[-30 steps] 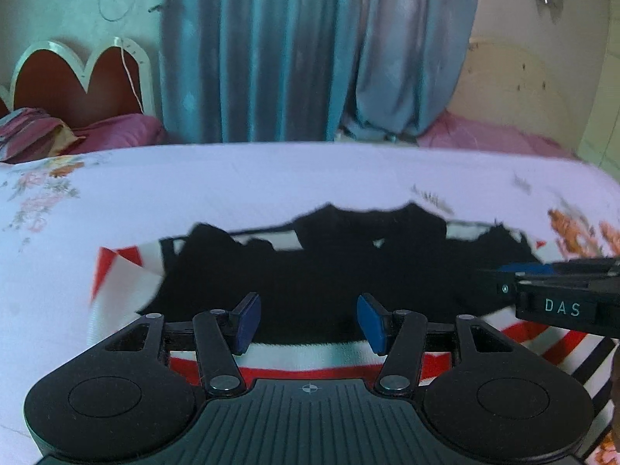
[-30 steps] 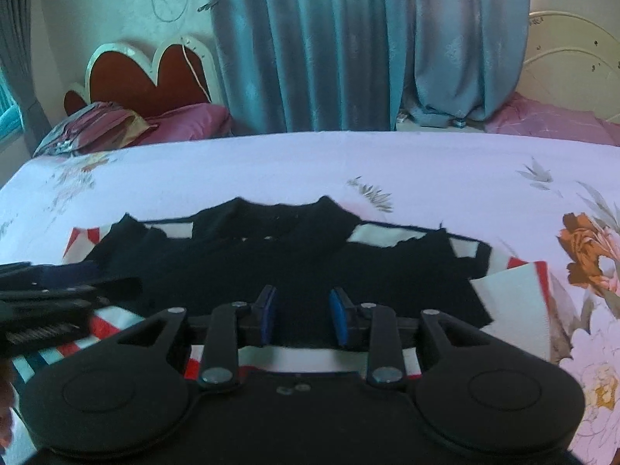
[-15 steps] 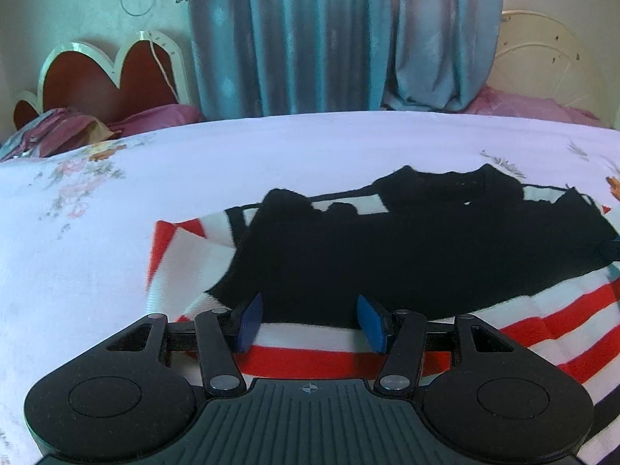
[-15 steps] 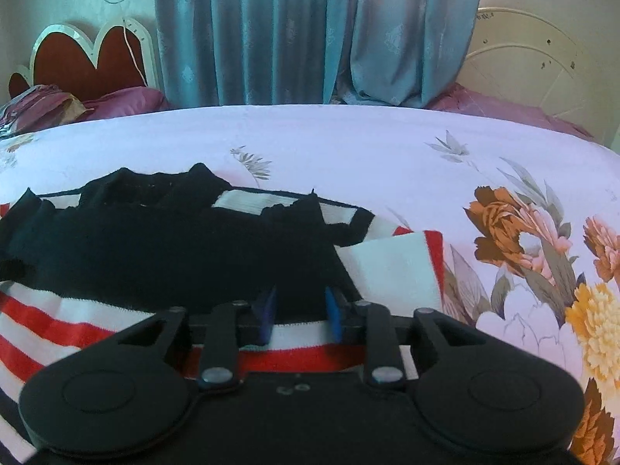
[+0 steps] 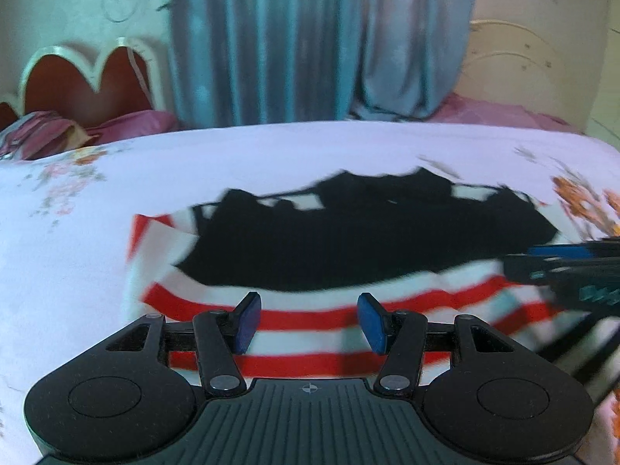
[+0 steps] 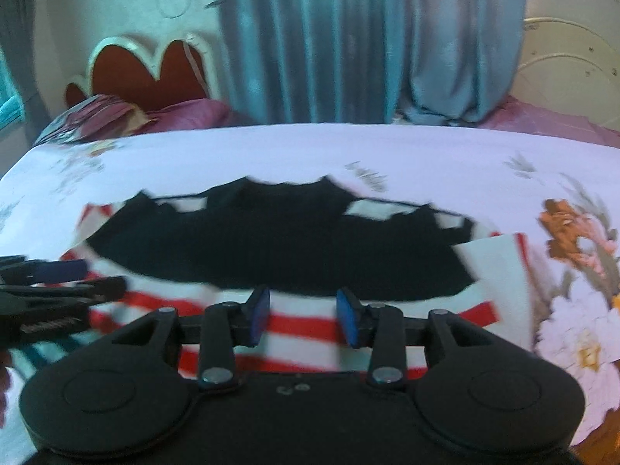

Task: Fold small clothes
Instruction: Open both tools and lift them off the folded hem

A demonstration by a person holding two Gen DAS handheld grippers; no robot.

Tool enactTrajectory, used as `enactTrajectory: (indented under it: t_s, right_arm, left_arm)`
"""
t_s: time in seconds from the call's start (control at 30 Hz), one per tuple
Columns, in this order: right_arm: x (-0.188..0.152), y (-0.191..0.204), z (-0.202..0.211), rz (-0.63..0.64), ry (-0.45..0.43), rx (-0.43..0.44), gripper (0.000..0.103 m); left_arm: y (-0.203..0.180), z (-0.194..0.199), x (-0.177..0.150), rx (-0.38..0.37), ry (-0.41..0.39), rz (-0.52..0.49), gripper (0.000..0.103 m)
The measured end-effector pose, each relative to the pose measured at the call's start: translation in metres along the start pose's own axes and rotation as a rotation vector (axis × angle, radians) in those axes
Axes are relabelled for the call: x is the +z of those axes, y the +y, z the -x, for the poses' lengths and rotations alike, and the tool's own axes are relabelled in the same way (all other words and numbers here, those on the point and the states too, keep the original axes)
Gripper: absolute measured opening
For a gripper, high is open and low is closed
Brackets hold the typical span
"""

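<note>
A small garment with a black upper part (image 5: 368, 240) and red and white stripes (image 5: 310, 317) lies flat on the bed; it also shows in the right wrist view (image 6: 279, 248). My left gripper (image 5: 309, 323) is open and empty above the striped hem. My right gripper (image 6: 303, 317) is open and empty above the stripes. The right gripper's fingers (image 5: 569, 267) enter the left wrist view from the right. The left gripper's fingers (image 6: 58, 283) enter the right wrist view from the left.
The bed sheet (image 5: 116, 178) is pale with flower prints (image 6: 573, 232). Pink pillows (image 6: 116, 116) and a heart-shaped headboard (image 5: 89, 81) lie at the back left. Blue curtains (image 5: 310, 38) hang behind the bed.
Both views have swung back toward the garment's middle, and each gripper again shows in the other's view. The right gripper's jaws have opened wider. Both now frames are motion-blurred.
</note>
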State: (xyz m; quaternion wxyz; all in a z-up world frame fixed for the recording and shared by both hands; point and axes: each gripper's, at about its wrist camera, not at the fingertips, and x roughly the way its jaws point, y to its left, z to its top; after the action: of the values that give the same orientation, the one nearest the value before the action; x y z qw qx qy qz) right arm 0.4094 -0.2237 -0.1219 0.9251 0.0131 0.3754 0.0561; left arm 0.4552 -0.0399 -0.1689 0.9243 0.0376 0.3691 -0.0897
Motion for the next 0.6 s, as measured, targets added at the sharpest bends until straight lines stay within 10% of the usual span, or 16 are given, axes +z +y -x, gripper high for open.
enactTrajectory:
  t_s: [0.6]
  right_arm:
    - [-0.039,-0.045,0.007,-0.075,0.030,-0.112,0.046]
  left_arm:
    - [0.038,0.001,-0.031,0.033,0.021,0.030,0.058]
